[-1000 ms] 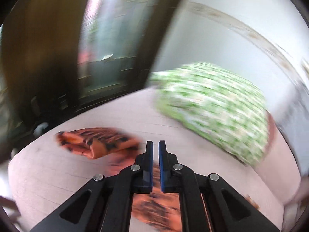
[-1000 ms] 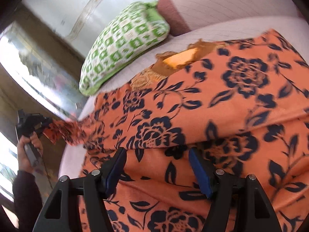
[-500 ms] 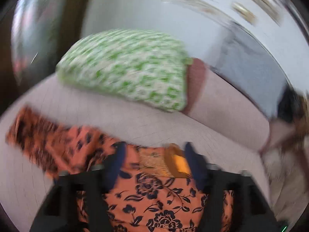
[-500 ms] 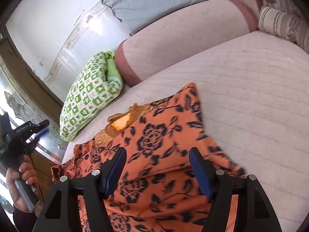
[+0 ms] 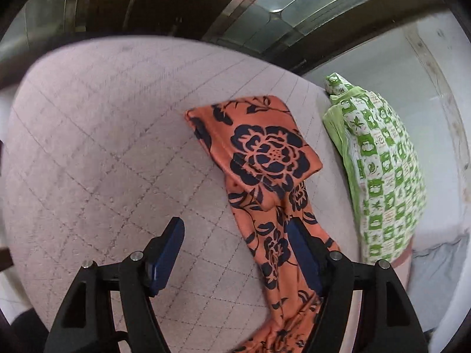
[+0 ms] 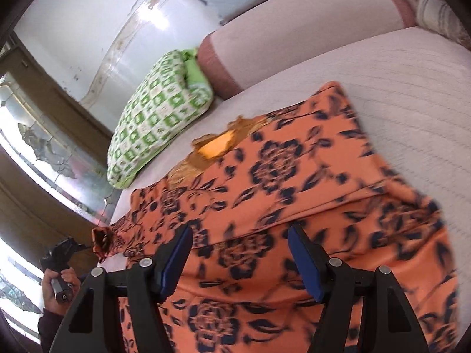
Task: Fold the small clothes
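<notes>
Both claws, left and right, gape empty; the orange floral cotton garment lies spread mid-frame, its sleeve folded inward for tidiness.

Quilted pink bed, white wall

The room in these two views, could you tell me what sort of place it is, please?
Most likely a bedroom in a home: a quilted pink bed cover under the orange floral garment, a green-and-white patterned pillow against a padded bolster, and patterned window glass beside them.
</notes>
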{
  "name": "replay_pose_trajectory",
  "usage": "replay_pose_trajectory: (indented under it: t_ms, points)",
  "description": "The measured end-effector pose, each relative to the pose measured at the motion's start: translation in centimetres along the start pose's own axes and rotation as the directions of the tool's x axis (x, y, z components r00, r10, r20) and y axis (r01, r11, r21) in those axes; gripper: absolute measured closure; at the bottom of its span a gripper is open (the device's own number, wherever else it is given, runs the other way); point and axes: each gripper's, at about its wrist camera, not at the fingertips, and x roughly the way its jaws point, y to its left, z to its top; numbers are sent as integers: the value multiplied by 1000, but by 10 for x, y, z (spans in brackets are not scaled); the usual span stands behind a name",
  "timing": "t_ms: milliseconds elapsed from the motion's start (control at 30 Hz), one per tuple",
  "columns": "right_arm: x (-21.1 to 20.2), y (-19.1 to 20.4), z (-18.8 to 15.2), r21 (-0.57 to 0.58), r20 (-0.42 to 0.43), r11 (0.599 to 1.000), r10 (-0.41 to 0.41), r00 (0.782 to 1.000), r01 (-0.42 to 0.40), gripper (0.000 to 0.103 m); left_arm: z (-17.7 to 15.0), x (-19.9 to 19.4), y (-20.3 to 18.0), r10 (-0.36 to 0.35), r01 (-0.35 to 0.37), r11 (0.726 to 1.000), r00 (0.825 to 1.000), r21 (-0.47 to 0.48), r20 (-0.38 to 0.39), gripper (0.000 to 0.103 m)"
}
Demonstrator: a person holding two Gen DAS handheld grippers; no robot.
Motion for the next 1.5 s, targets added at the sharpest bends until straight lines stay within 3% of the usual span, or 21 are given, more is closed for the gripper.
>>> replay_pose_trajectory:
  t_ms: [167, 333, 400, 533, 633, 767, 867, 1000, 1100, 1167, 1267, 1367, 1433, 1467, 1500]
  points:
    - [25, 27, -11, -26, -35, 999, 20, 999, -21, 32, 11, 16, 8, -139, 131, 988, 985, -82, -99, 30]
    - [37, 46, -19, -79, -57, 997, 19, 998, -23, 32, 29, 29, 11, -215, 203, 970, 973, -131, -86, 35]
    - [39, 46, -20, -77, -62, 997, 22, 998, -27, 32, 36, 37, 15, -266, 247, 954, 959, -170, -96, 44]
    - [42, 41, -21, -61, -69, 998, 18, 997, -22, 32, 45, 51, 19, -339, 311, 926, 934, -213, -110, 48]
    - [42, 36, -21, -43, -71, 999, 20, 997, -23, 32, 47, 55, 21, -403, 370, 895, 910, -250, -96, 58]
    - [42, 34, -21, -42, -71, 999, 15, 997, -18, 32, 51, 51, 10, -416, 396, 898, 906, -189, -78, 83]
    - [44, 35, -22, -47, -73, 999, 12, 997, -16, 32, 52, 34, -7, -385, 382, 922, 922, -69, -46, 87]
    - [47, 34, -24, -48, -82, 999, 15, 997, -19, 32, 51, 18, -16, -287, 288, 957, 957, 32, -41, 88]
    - [49, 32, -24, -45, -88, 999, 15, 996, -19, 32, 57, 19, -3, -258, 256, 966, 964, -28, -66, 85]
    - [50, 30, -24, -39, -90, 999, 16, 996, -20, 32, 60, 20, 5, -233, 230, 972, 970, -48, -72, 78]
    - [52, 27, -23, -31, -95, 999, 20, 995, -23, 32, 66, 15, 19, -213, 208, 972, 976, -106, -39, 67]
    - [54, 25, -23, -33, -100, 999, 17, 995, -21, 32, 70, 11, 24, -208, 206, 973, 978, -99, -4, 67]
    - [56, 25, -24, -32, -104, 999, 15, 994, -18, 32, 72, 13, 20, -195, 195, 979, 981, -63, 5, 79]
    - [57, 25, -25, -34, -103, 999, 14, 995, -17, 32, 71, 14, 20, -192, 192, 980, 981, -56, 8, 91]
    - [57, 26, -25, -38, -102, 999, 12, 995, -16, 32, 72, 17, 18, -192, 192, 980, 981, -54, 13, 92]
